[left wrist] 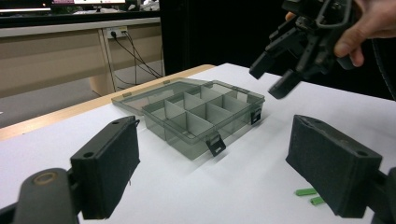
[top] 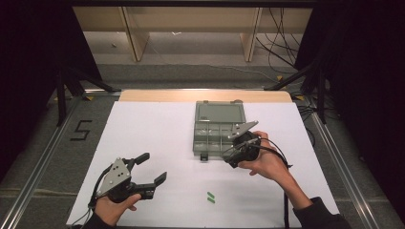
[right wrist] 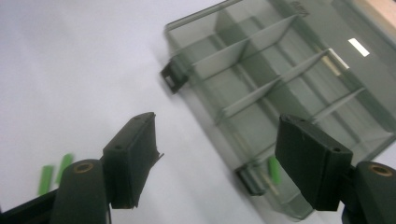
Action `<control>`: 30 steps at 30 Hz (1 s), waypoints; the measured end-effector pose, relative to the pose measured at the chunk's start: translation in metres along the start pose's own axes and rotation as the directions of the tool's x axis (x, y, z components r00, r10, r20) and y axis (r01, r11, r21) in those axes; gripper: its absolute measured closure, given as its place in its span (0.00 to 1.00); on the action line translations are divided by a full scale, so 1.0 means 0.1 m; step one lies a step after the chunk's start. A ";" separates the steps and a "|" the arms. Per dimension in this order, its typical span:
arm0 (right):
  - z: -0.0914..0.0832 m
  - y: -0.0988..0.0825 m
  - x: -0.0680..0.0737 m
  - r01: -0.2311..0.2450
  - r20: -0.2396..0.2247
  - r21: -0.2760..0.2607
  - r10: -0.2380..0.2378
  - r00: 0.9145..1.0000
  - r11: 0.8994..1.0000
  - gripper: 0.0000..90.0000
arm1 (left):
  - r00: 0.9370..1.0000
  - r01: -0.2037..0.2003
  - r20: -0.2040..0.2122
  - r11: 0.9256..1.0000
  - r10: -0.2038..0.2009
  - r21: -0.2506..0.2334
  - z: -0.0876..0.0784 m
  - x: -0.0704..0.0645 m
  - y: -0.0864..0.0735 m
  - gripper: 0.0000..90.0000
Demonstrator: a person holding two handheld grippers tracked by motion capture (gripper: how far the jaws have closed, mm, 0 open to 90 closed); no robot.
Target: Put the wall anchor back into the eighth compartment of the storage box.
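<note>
Right claw (top: 237,149) wide open, empty, above smoky clear divided box (top: 216,136); green piece (right wrist: 274,170) inside.

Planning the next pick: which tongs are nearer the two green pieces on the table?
Right. The right tongs hang above and beyond the two green pieces, by the compartment box; the left tongs sit farther off to their left.

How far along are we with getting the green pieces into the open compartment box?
One green piece already lies in a near corner compartment of the open box. The right tool hovers over that edge with its jaws open and nothing between them. The left tool is open and empty too, resting at the table's near left. Two green pieces are left on the white surface.
</note>
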State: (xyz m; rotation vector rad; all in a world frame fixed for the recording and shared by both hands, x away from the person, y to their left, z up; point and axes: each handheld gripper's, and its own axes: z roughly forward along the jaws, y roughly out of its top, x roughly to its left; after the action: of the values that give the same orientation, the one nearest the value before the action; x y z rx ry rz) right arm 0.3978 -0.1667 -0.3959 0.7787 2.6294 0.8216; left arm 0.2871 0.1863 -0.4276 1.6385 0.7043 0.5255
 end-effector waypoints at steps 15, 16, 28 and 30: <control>0.12 -0.03 0.34 0.070 -0.062 0.034 -0.068 0.996 0.997 0.34 | 1.000 -0.004 0.000 1.000 0.004 -0.001 0.00 0.00 0.00 0.18; 0.13 -0.03 0.35 0.076 -0.065 0.036 -0.074 0.995 0.996 0.34 | 1.000 -0.007 0.001 1.000 0.007 -0.001 0.00 0.00 0.00 0.18; 0.19 -0.03 0.50 0.102 -0.115 0.061 -0.095 0.989 0.993 0.33 | 1.000 -0.003 0.000 1.000 0.003 -0.002 0.00 0.00 0.00 0.18; 0.20 -0.04 0.52 0.113 -0.121 0.066 -0.105 0.987 0.991 0.33 | 1.000 -0.004 0.001 1.000 0.004 -0.004 0.00 0.00 0.00 0.18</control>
State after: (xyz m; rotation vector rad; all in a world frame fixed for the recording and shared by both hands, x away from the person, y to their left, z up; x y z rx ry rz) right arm 0.3623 -0.1310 -0.4195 0.6151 2.7919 0.7675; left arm 0.2870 0.1864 -0.4273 1.6370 0.6990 0.5285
